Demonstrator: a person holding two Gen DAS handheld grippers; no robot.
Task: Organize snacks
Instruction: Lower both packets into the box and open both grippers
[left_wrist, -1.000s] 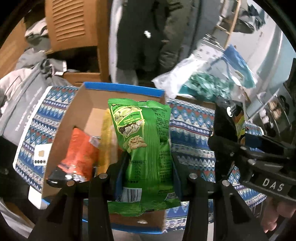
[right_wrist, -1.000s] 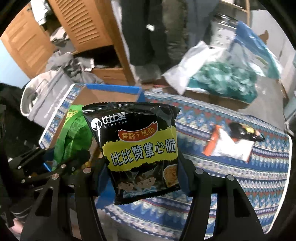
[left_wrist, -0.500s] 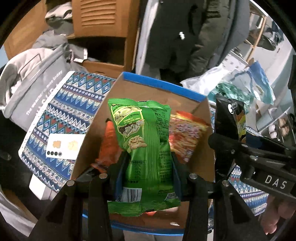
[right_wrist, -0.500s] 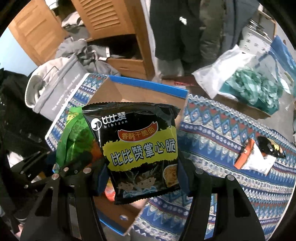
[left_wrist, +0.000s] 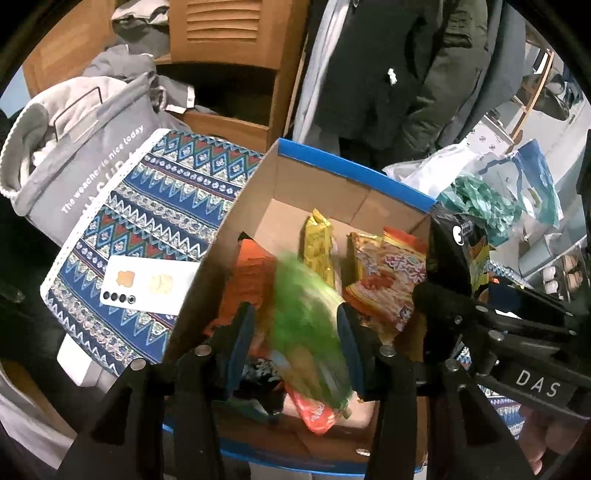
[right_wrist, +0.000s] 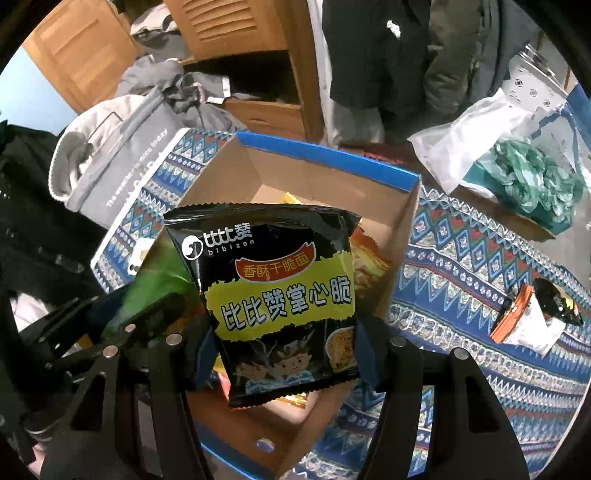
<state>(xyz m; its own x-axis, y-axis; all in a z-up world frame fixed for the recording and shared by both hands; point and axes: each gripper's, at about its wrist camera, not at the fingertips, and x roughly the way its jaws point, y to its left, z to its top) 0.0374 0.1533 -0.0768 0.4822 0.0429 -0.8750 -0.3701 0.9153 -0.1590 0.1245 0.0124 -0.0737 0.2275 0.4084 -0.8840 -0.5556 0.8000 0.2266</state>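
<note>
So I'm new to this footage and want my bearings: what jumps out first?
The black and yellow noodle-snack packet fills the right wrist view, clamped in the right gripper above the blue-rimmed cardboard box. In the left view a blurred green snack bag sits between the left gripper's opening jaws, over the box's packets.

Left wrist camera close above the cardboard box (left_wrist: 314, 177), tilted steeply down, right wrist camera alongside, likewise angled, both sharing box (right_wrist: 325, 173) and patterned cloth (right_wrist: 480, 251).
</note>
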